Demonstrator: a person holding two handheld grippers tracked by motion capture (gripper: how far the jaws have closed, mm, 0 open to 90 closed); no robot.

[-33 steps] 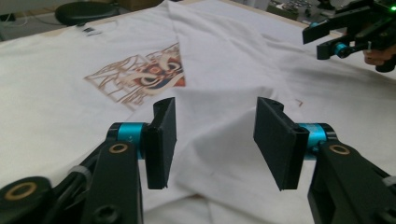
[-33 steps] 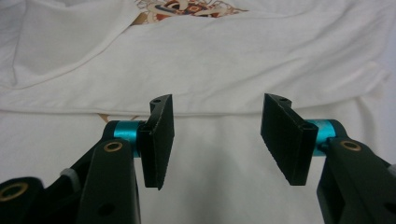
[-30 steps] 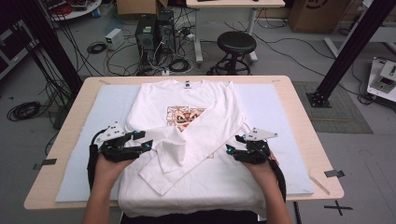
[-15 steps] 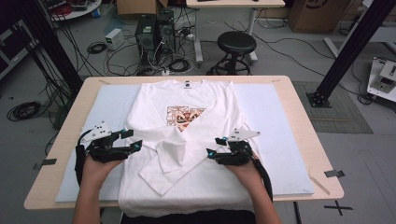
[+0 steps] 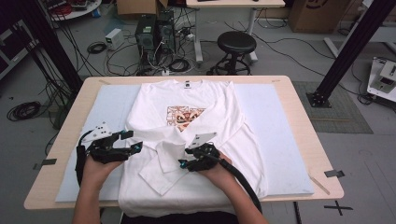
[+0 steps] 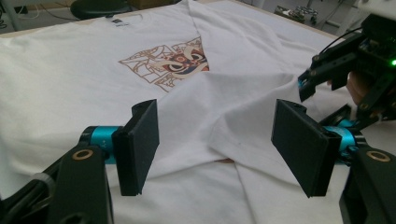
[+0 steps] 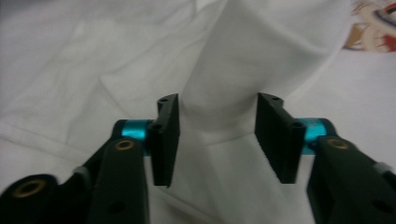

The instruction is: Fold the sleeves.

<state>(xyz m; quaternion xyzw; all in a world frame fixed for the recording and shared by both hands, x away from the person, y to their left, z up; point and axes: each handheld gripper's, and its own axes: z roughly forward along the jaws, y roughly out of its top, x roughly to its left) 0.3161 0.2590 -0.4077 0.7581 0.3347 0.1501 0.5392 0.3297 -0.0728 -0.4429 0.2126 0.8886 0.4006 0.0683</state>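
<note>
**White shirt spread on the worktop, both tongs apart over its folded sleeves**

A pale wooden worktop (image 5: 299, 100) carries a light blue mat (image 5: 275, 121), and on the mat lies a white T-shirt (image 5: 187, 100), collar toward 12 o'clock, an orange-brown print (image 5: 184, 115) on its chest. Both long sleeves are folded in across the middle of the shirt, crossing just below the print. Behind the worktop, toward 12 o'clock, stand a black round stool (image 5: 236, 43) and a computer tower (image 5: 154, 32) among loose cables on the grey floor; a black post (image 5: 352, 44) leans at about 2 o'clock.

The left tongs (image 5: 131, 142) sit at the shirt's 9 o'clock edge, jaws wide apart and holding nothing; in the left gripper view (image 6: 215, 144) the cloth of the sleeve fold lies between and beyond them, and whether they touch it I cannot tell. The right tongs (image 5: 184, 161) are over the crossed sleeves near the shirt's centre, jaws apart at a middling gap. In the right gripper view (image 7: 217, 135) a raised ridge of white cloth runs between them, unclamped.
</note>
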